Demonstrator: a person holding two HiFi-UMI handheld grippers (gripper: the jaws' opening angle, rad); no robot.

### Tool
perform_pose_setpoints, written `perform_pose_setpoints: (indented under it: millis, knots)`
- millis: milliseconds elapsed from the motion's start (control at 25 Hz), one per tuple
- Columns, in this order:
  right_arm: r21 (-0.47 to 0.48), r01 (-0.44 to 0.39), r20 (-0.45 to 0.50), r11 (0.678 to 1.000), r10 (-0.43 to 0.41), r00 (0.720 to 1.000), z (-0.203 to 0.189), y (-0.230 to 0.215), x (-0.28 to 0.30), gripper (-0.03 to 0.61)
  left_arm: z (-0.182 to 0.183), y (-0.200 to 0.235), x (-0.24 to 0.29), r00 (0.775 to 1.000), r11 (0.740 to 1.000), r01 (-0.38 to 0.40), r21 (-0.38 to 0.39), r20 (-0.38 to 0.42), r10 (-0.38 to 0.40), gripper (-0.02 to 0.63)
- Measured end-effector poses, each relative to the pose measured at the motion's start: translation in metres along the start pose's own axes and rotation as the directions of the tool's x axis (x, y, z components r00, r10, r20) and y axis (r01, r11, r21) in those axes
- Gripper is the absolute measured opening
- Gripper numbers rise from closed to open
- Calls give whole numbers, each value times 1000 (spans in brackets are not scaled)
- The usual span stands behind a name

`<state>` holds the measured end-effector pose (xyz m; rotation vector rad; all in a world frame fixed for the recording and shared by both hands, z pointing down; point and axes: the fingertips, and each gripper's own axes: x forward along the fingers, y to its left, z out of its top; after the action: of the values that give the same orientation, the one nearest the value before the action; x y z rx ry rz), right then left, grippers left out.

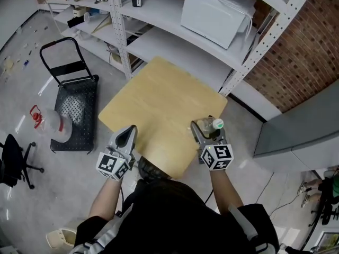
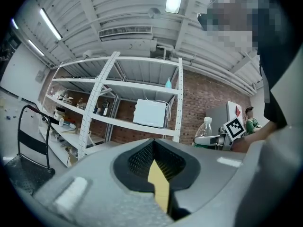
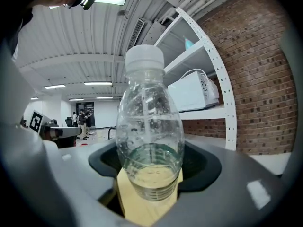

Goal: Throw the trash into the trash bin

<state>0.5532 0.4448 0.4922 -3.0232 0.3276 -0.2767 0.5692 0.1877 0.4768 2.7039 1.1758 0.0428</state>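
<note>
light wooden table (image 1: 159, 105) on grey floor (image 1: 32, 78)

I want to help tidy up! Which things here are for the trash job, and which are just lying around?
For the job: plastic bottle, gripped by the right gripper. No bin in sight.

Just lying around: wooden table, microwave on the shelf, hand cart, plastic jug, office chair.
</note>
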Motion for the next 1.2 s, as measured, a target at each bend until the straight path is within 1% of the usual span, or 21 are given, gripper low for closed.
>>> perform_pose_setpoints:
  millis: [80,200,360,480,680,760,880,1040,1200]
  knots:
    - [18,-5,-3,1000,5,1000,-3,-5,-12,333,-3,-12,-2,1000,1000,-6,5,-10,6,2]
    - [17,-50,18,999,49,999,3,-6,-19,333,-4,-20,-12,999,998,-53,19,-5,53,2]
    - [3,-141,46,990,141,989,14,-2,-21,333,-7,-27,-35,988,988,-152,29,22,151,2]
    - [19,-216,59,976,215,975,17,6,-17,333,-15,-36,-53,970,970,-241,25,23,241,2]
    - [35,-356,34,934,355,934,10,42,-15,333,-5,-53,-99,928,928,-371,33,40,370,2]
    - [37,-398,35,917,397,917,11,58,-15,333,1,-54,-124,904,903,-426,49,55,424,2]
    - [39,-447,42,894,446,894,10,82,-11,333,10,-57,-155,865,866,-499,37,74,496,2]
    - [44,-513,33,858,512,859,6,119,-12,333,28,-62,-193,824,826,-562,38,111,556,2]
    - [44,-580,27,814,579,815,5,171,-16,333,44,-68,-247,770,773,-633,37,140,623,2]
